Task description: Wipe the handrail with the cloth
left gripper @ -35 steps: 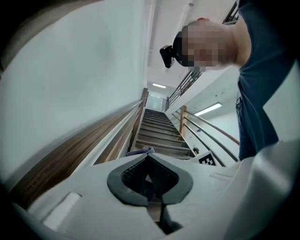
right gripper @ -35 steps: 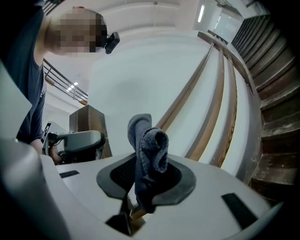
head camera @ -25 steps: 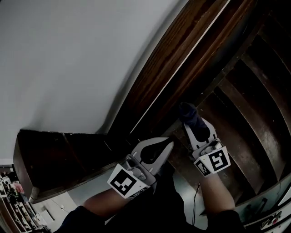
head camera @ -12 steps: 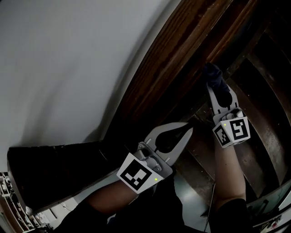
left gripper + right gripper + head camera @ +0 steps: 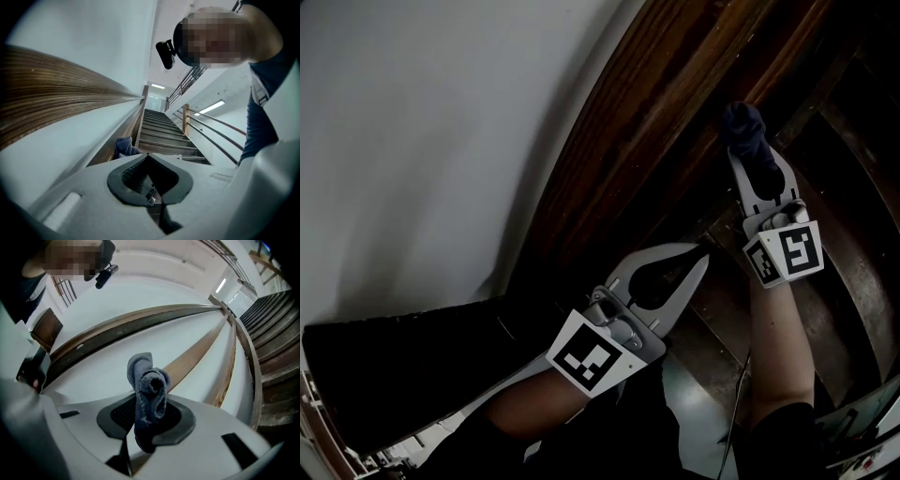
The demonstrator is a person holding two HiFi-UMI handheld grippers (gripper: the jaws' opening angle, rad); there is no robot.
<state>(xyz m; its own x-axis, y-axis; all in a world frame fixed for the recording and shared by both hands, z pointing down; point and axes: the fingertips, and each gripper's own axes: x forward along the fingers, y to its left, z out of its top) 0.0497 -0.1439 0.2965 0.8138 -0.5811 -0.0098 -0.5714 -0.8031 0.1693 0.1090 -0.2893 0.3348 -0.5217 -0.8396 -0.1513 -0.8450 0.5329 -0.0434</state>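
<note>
Over the last second my right gripper [image 5: 746, 157] has carried the cloth [image 5: 744, 127] up along the handrail [image 5: 675, 103], from low down beside my left gripper [image 5: 698, 261] to well ahead of it; in the last half of that second it barely shifted. The cloth is a dark blue bunch, and in the right gripper view [image 5: 149, 380] it stands up out of the jaws as a rolled wad. The right gripper [image 5: 143, 401] is closed firmly on its lower part, with the dark pads pressed against the fabric on both sides. From my head view the wad lies at the lower edge of the dark wooden band that climbs the wall, but I cannot tell whether it presses on the wood. In the right gripper view the handrail [image 5: 131, 324] curves away as a dark bar above the cloth, with a paler striped wooden board [image 5: 197, 350] running beneath it. My left gripper hangs lower and nearer to me, well apart from the cloth. Its jaws [image 5: 148, 157] meet tip to tip, and the oval gap behind the tips holds nothing. In that view the cloth [image 5: 123, 146] shows as a small blue lump up ahead beside the wall. To the right of both tools the stairs [image 5: 834, 234] run upward, and the white wall [image 5: 441, 122] fills the left side.
</note>
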